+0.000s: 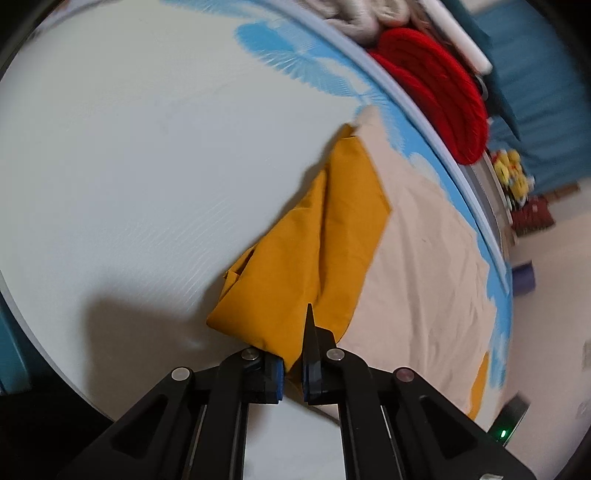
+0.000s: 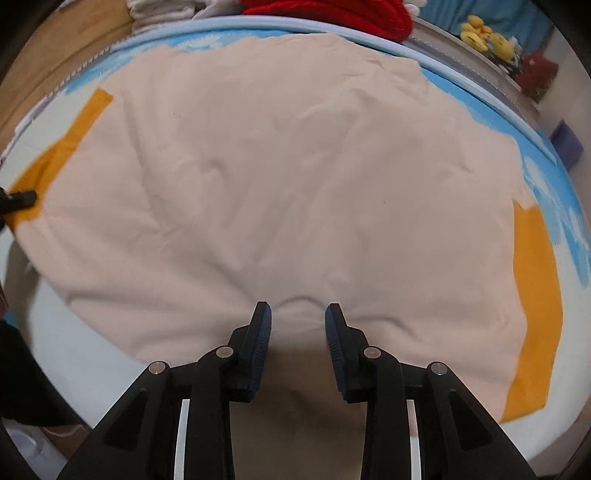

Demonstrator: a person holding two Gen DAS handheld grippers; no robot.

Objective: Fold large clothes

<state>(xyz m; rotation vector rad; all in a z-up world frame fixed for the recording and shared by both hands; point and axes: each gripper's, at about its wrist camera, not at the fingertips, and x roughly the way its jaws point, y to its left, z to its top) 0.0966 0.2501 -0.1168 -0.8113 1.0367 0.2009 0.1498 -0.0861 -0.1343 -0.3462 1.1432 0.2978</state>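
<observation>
A large cream shirt (image 2: 280,177) with mustard-yellow sleeves lies spread flat on a bed with a white and blue sheet (image 1: 129,147). My left gripper (image 1: 295,332) is shut on the bunched left yellow sleeve (image 1: 325,229), which rises in folds from the sheet to the pads. The right wrist view catches that gripper's black fingers (image 2: 20,199) at the far left edge on the same sleeve (image 2: 55,155). My right gripper (image 2: 298,308) stands open over the shirt's near edge, a small ridge of cream cloth between its tips. The other yellow sleeve (image 2: 535,295) lies flat at the right.
Beyond the bed's far edge lie a red knitted piece (image 1: 436,85) and a pile of pale clothes (image 1: 354,14). Yellow plush toys (image 2: 487,37) and a purple box (image 2: 565,144) sit at the back right. A brown surface (image 2: 55,55) shows past the bed at the upper left.
</observation>
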